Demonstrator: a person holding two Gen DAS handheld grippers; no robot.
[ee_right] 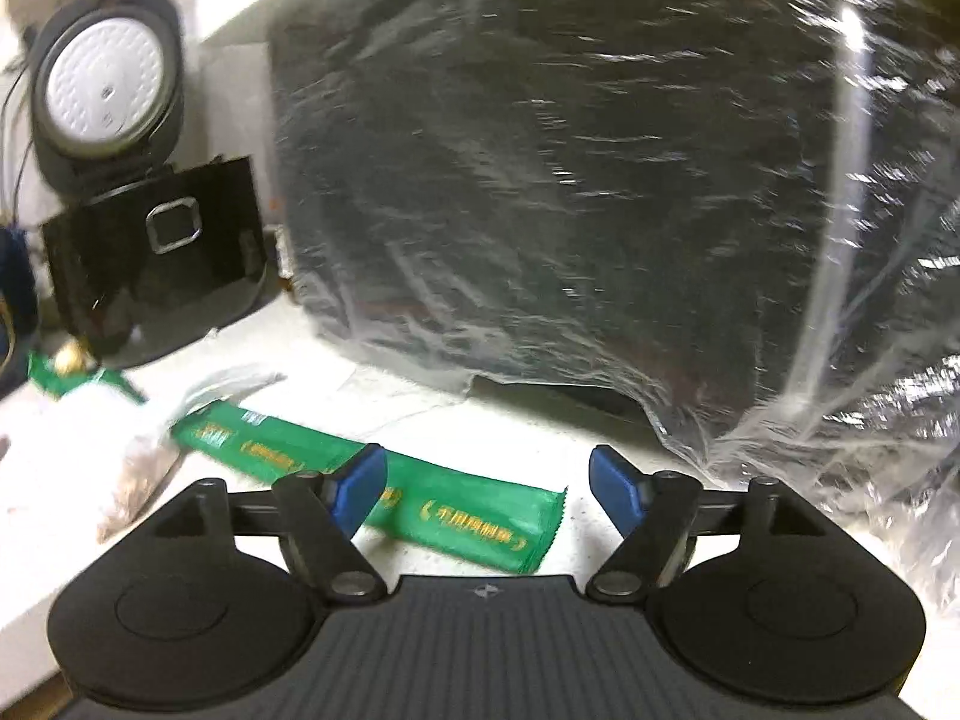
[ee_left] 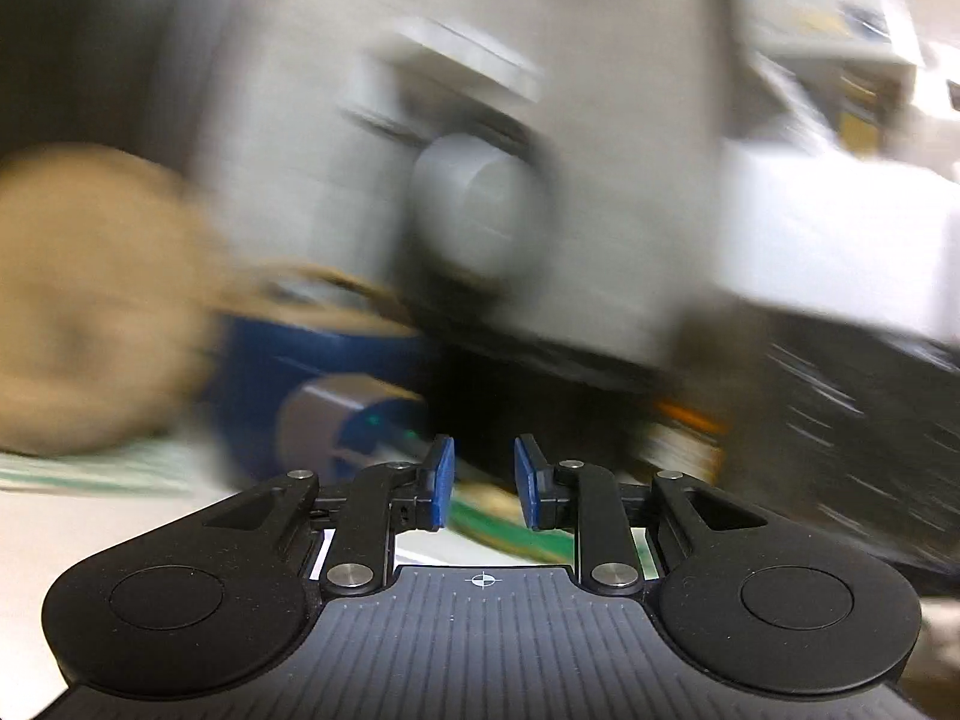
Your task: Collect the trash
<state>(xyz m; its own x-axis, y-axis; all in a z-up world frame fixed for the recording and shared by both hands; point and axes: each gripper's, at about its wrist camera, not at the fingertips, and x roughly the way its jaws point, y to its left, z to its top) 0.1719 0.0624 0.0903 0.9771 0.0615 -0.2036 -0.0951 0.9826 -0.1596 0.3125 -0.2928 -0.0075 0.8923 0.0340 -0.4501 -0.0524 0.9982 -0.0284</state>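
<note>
Right tool [ee_right: 487,489] hovering with jaws wide apart and empty, green wrapper [ee_right: 420,495] lying on the white surface [ee_right: 480,420] at its 9 o'clock, left tool [ee_left: 483,477] partly apart, gripping nothing, view blurred.

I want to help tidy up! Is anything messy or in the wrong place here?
Yes. A long green wrapper lies loose on the white counter, and another green scrap sits near the rice cooker, whose lid stands open. The big thing wrapped in clear plastic looks odd too.
</note>
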